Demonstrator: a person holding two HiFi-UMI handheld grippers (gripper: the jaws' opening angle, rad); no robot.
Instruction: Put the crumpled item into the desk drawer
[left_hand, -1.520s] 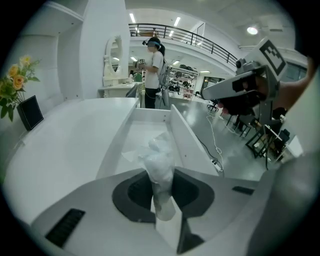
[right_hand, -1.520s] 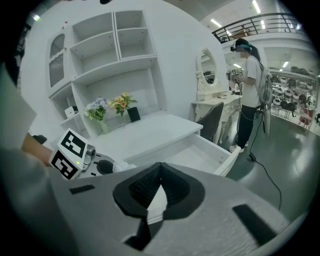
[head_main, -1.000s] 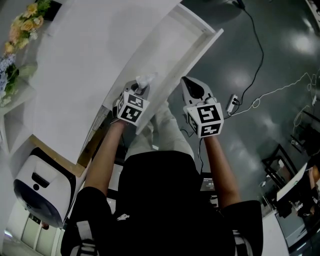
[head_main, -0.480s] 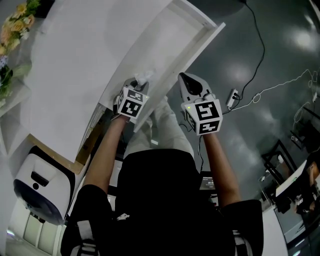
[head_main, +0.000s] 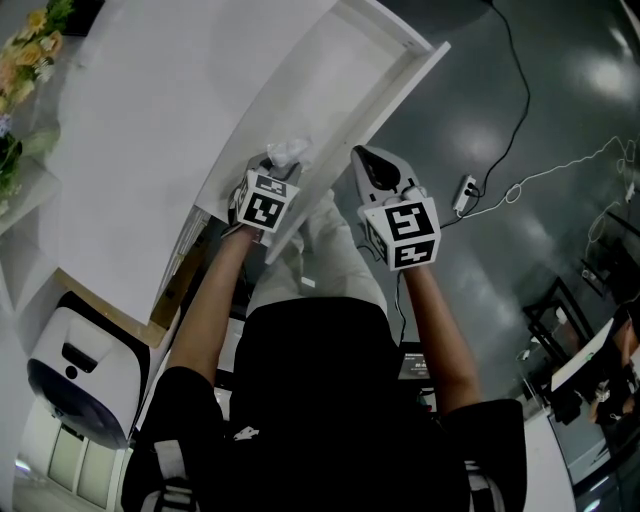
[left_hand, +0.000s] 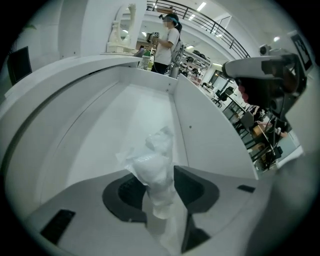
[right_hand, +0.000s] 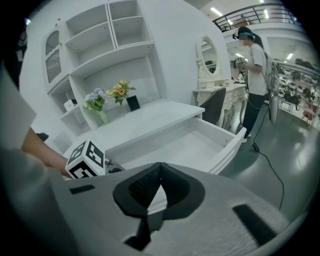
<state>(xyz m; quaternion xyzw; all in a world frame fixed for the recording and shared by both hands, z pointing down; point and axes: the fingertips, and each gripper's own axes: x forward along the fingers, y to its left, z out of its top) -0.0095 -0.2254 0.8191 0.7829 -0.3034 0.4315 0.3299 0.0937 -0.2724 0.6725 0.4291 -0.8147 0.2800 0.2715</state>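
Observation:
The crumpled item (left_hand: 155, 165), a wad of white paper or plastic, stands between the jaws of my left gripper (left_hand: 156, 172) low over the near end of the open white desk drawer (left_hand: 125, 120). Those jaws have just been opening. The wad is still lodged in the gap, leaning on the right pad with a slit of room at the left pad. From the head view the left gripper (head_main: 275, 165) and the wad (head_main: 288, 152) sit inside the drawer (head_main: 400, 95). My right gripper (head_main: 365, 160) hovers beside the drawer front, shut and empty (right_hand: 159, 167).
The white desk top (head_main: 150, 110) lies left of the drawer, with flowers (head_main: 30, 40) at its far end. A white appliance (head_main: 75, 370) stands on the floor at lower left. Cables and a power strip (head_main: 465, 205) lie on the dark floor. A person (right_hand: 252, 65) stands beyond the drawer.
The left gripper has sunk a little into the drawer with the crumpled item, and its jaws now stand wider apart. The right gripper has stayed almost still.

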